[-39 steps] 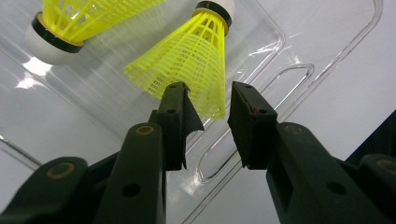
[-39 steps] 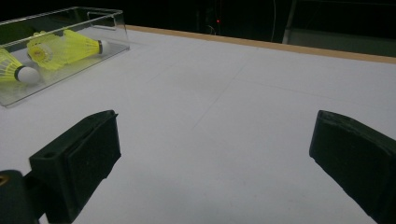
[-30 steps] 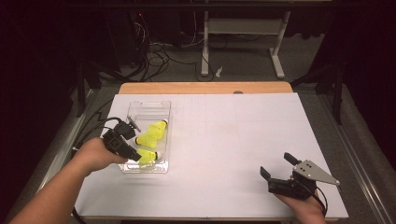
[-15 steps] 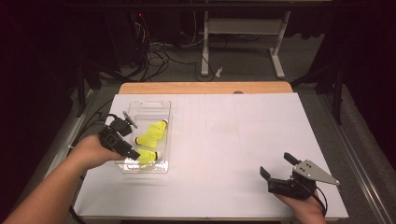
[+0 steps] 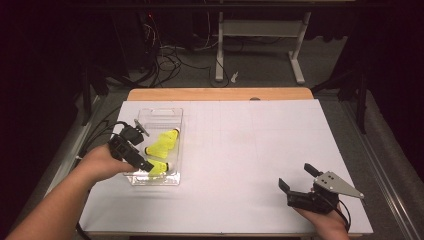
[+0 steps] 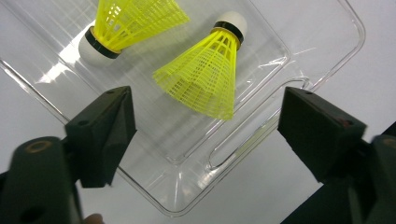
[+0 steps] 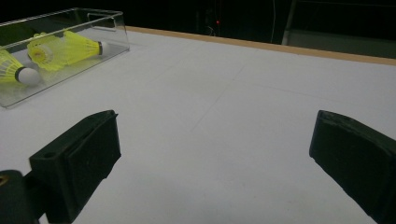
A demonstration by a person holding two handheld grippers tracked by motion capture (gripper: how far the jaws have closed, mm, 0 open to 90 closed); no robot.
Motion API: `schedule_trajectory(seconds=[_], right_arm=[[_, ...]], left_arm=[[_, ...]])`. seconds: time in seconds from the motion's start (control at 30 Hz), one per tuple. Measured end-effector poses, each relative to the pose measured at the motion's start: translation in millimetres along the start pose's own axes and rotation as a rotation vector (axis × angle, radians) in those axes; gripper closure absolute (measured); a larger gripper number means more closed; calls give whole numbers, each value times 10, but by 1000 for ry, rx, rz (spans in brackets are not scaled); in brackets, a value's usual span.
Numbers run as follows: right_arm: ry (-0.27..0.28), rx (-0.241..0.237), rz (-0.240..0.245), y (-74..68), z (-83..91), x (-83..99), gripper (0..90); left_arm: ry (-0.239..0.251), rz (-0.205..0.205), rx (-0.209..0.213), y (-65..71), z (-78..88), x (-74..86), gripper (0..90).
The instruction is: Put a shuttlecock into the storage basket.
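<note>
Jaws of the left gripper (image 6: 205, 135) just spread wide over the clear tray (image 6: 196, 205), nothing pinched; one yellow shuttlecock (image 6: 205, 79) lying ahead between them, a second (image 6: 126, 21) beyond the left jaw. Best lifted straight up, clear of the tray wall. Right gripper (image 5: 300, 180) parted, empty, well apart.

Two yellow shuttlecocks (image 5: 164, 144) (image 5: 157, 167), one clear tray (image 5: 159, 116), two claws (image 5: 137, 145) (image 5: 297, 177)
</note>
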State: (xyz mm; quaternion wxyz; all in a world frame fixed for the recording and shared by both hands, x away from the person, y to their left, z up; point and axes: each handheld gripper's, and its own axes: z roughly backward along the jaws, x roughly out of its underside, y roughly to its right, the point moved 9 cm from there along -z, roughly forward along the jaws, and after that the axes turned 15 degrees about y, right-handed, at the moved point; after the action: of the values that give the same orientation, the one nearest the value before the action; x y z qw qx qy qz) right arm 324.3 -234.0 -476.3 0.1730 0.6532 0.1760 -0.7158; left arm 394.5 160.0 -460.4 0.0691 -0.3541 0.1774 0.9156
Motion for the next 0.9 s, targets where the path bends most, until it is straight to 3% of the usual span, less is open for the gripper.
schedule_trajectory(seconds=[0.27, 0.53, 0.67, 0.83, 0.9], right_arm=[[0, 2, -2, -1, 1, -1, 24], [-1, -1, 0, -4, -1, 2, 24], [-2, 1, -4, -3, -1, 5, 24], [-2, 0, -3, -7, -1, 5, 25], [0, 0, -2, -5, 0, 2, 25]], left_arm=[[8, 4, -23, -6, -21, -19, 14], [31, 2, -27, -13, -21, -47, 4], [67, 39, -5, -14, -23, -93, 3], [109, 52, 32, -3, -47, -62, 4], [140, 94, 75, 19, -28, -81, 4]])
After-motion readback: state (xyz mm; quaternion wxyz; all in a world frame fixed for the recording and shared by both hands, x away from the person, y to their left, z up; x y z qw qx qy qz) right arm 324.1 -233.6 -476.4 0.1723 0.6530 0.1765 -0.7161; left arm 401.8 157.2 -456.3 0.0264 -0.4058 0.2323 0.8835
